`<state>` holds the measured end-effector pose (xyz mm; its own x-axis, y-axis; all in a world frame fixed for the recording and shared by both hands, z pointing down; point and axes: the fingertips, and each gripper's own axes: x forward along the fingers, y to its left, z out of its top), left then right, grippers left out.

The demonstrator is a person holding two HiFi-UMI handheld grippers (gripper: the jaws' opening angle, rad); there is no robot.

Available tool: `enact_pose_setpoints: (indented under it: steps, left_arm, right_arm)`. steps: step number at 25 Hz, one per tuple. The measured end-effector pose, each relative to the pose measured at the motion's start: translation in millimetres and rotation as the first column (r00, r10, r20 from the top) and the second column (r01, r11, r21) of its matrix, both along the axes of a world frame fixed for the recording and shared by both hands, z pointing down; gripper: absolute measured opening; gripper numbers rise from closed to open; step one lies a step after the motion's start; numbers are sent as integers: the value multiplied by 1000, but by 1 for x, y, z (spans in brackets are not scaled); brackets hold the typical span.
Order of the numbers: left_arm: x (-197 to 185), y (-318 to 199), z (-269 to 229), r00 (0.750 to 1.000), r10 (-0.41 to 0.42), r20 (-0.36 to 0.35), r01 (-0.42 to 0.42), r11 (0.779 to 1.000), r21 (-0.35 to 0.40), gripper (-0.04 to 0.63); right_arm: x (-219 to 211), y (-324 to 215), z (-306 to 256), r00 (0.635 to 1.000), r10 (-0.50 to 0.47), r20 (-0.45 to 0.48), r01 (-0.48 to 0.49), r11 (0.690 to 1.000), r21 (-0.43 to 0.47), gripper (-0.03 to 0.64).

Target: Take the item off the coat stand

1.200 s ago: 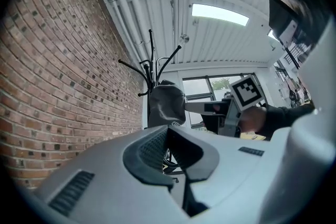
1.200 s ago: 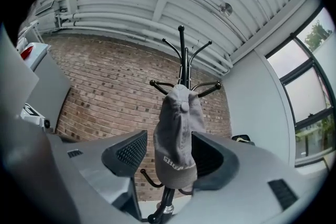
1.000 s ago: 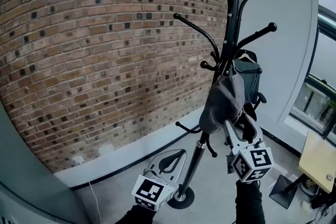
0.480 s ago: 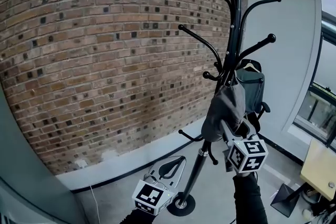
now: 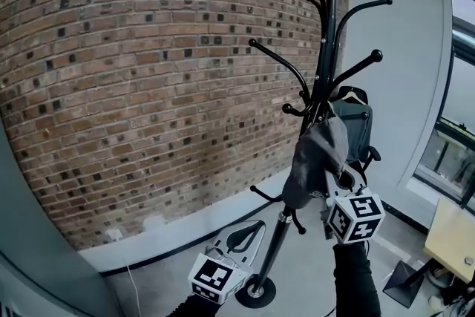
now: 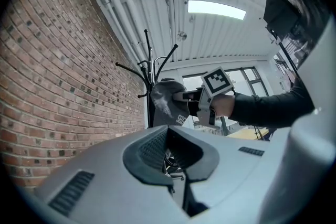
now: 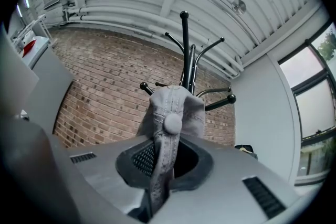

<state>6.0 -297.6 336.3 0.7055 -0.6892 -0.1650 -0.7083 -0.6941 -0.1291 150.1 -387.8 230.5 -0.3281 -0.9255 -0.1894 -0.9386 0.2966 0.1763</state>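
My right tongs (image 7: 161, 165) just closed on the cap (image 7: 173, 107) hanging on the coat stand (image 7: 185, 50) ahead (soft, light: crown fabric grips best); left tongs (image 6: 170, 152) shut, empty.

Brick wall (image 5: 148, 85), grey floor (image 5: 308, 271), window (image 5: 456, 122)

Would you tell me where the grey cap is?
The grey cap hangs right of centre in the head view on the coat stand; the right gripper has just closed its jaws on it.

Pale grey plastic left gripper (image 5: 243, 232) and right gripper (image 5: 332, 188) have dark ribbed pads (image 6: 152, 148); white black-patterned marker cubes (image 5: 215, 277) sit at their six o'clock, black sleeves (image 5: 356, 280) below
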Motion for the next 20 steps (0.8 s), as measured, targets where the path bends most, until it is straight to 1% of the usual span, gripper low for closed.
enact_pose_setpoints:
  steps: [5,10,13,20]
  left_arm:
    - [5,0,-1,1000,9,2,-9,1000,5,8]
    - [8,-1,0,1000,17,-5,-17,1000,3,8]
    - [7,-2,0,1000,14,-10,-13,1000,7,8]
    - [5,-3,-2,1000,6,-20,-6,1000,6,8]
  right_arm:
    - [6,9,-23,1000,9,4,-9,999,50,23]
    - [10,19,-56,1000,-1,28,-2,994,112,23]
    - [11,27,-80,999,-5,32,0,987,159,23]
    - [20,56,-136,996,-42,81,20,969,247,23]
